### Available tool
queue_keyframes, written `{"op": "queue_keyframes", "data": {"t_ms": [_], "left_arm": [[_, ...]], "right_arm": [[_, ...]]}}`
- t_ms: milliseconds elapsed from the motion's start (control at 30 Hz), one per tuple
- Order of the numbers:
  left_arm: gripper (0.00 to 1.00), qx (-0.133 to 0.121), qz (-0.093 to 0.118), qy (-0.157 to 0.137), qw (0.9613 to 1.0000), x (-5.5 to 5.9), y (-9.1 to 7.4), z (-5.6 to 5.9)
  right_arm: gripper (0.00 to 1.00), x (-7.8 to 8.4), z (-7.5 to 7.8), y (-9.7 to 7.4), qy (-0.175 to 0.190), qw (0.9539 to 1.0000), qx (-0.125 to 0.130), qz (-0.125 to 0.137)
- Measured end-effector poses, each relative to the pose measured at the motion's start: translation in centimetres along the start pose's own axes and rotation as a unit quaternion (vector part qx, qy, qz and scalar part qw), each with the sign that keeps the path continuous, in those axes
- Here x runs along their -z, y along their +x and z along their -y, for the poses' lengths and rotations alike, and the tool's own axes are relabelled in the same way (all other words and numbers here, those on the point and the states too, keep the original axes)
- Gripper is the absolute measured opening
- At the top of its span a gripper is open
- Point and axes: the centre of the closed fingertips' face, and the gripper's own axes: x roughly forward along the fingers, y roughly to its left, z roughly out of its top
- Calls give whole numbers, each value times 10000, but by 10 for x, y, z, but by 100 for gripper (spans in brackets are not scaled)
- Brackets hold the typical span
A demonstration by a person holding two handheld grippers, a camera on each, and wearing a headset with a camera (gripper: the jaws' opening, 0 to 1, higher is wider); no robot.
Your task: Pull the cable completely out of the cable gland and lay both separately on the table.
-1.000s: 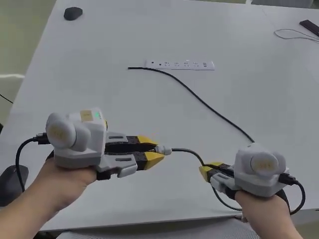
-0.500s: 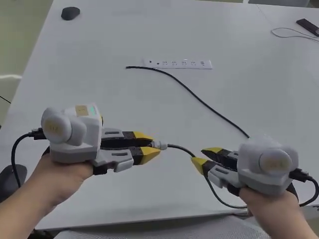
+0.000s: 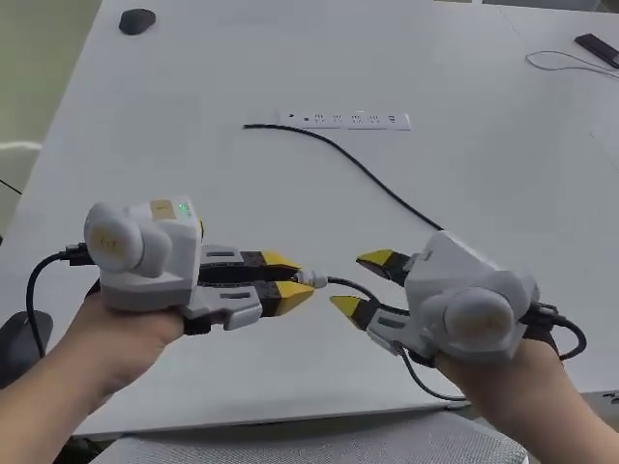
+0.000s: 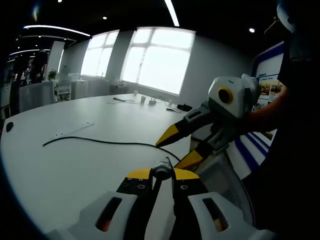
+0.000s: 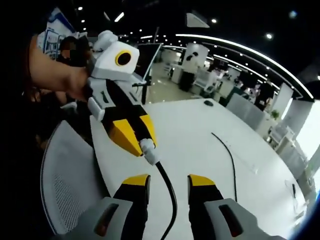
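My left gripper [image 3: 295, 280] is shut on a small pale cable gland [image 3: 309, 280], held just above the near part of the white table [image 3: 193, 126]. A black cable [image 3: 387, 193] comes out of the gland, loops past my right gripper [image 3: 363, 283] and runs across the table to its far end. The right gripper is open, its yellow jaws either side of the cable close to the gland. In the right gripper view the cable [image 5: 167, 187] passes between the jaws of the right gripper [image 5: 169, 180], with the gland [image 5: 148, 150] just ahead. The left gripper view shows the left gripper [image 4: 161, 174] clamped on the gland [image 4: 162, 168].
A white power strip [image 3: 343, 120] lies at the far middle of the table and a dark mouse [image 3: 136, 20] at the far left. A thin pale wire [image 3: 571, 63] is at the far right. A grey mesh chair [image 3: 290, 447] sits below the near edge.
My right gripper has slid left along the cable toward the gland, rolled, and opened its jaws. The left gripper holds the gland nearly still.
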Motion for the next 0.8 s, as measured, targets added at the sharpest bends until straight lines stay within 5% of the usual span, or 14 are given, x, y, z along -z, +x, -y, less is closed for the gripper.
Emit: {"op": "queue_keyframes", "data": {"t_ms": [500,800], "left_arm": [[15,-34,1,-21,10000,3,7,6],[15,-114,1,0,9999,3,10,4]], "right_arm": [[3,1,-8,1,-487,9986,-205,-78],[1,3,-4,2,-440,9988,-198,-58]]}}
